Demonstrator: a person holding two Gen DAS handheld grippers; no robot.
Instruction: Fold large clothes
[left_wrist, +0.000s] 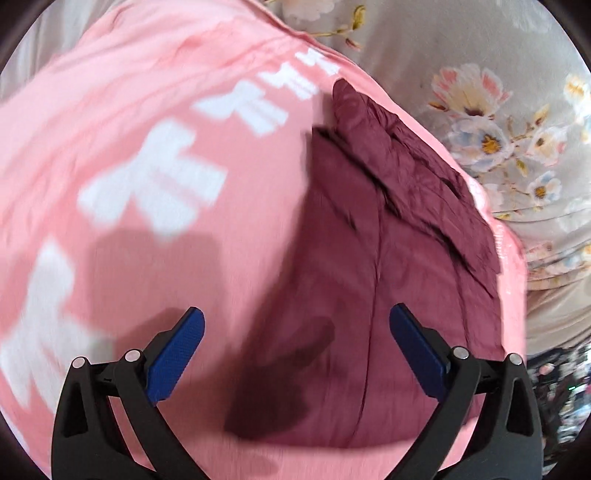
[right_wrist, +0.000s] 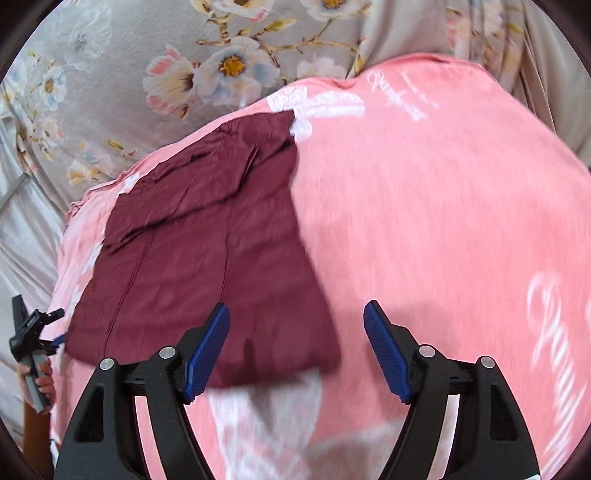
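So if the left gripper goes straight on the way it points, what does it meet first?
Probably the maroon garment, which lies on the pink sheet. The open left gripper holds nothing, and nothing stands between; depth is unclear.

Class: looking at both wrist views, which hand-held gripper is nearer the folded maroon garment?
Left, narrowly. The left hand-held gripper hangs over the maroon garment; the right hand-held gripper hangs over its corner, partly over the pink blanket.

The folded garment (right_wrist: 207, 258) is plain maroon. The blanket (right_wrist: 424, 221) is pink with white lettering; the sheet (right_wrist: 122, 48) is grey with pastel flowers.
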